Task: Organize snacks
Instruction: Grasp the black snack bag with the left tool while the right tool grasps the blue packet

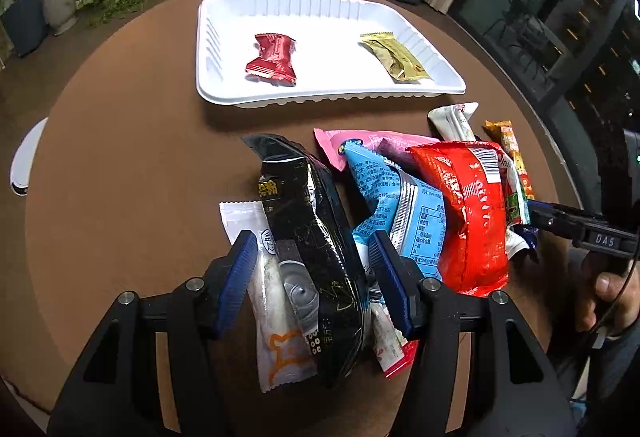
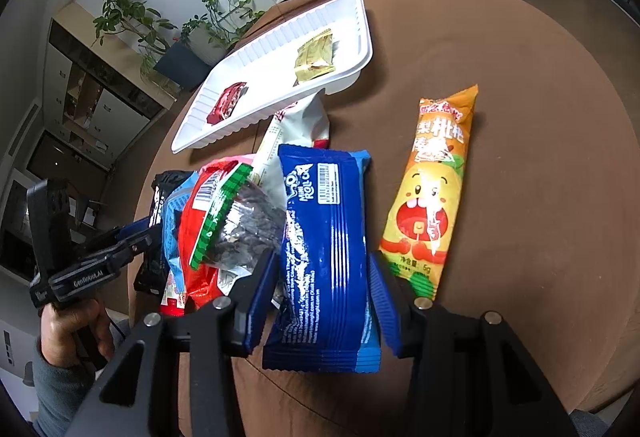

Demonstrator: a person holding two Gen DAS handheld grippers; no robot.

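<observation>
Much of the snack pile is hard to read: packets overlap, so the pink packet beside the black packet shows only an upper corner, and a white packet is partly tucked under the near rim of the white tray. The pile lies on the brown round table, on the near side of the tray. Inside the tray sit two small wrapped sweets, a red one and a gold one, well apart. The left gripper stands spread, its blue pads either side of the black packet and a white sachet; whether they touch is unclear. The right gripper is likewise spread around a dark blue packet printed "ROLL CAKE" with a barcode. Just right of it lies an orange tube with a cartoon face, Chinese characters and "5g". A red packet and a light blue one carry small print too fine to read.
</observation>
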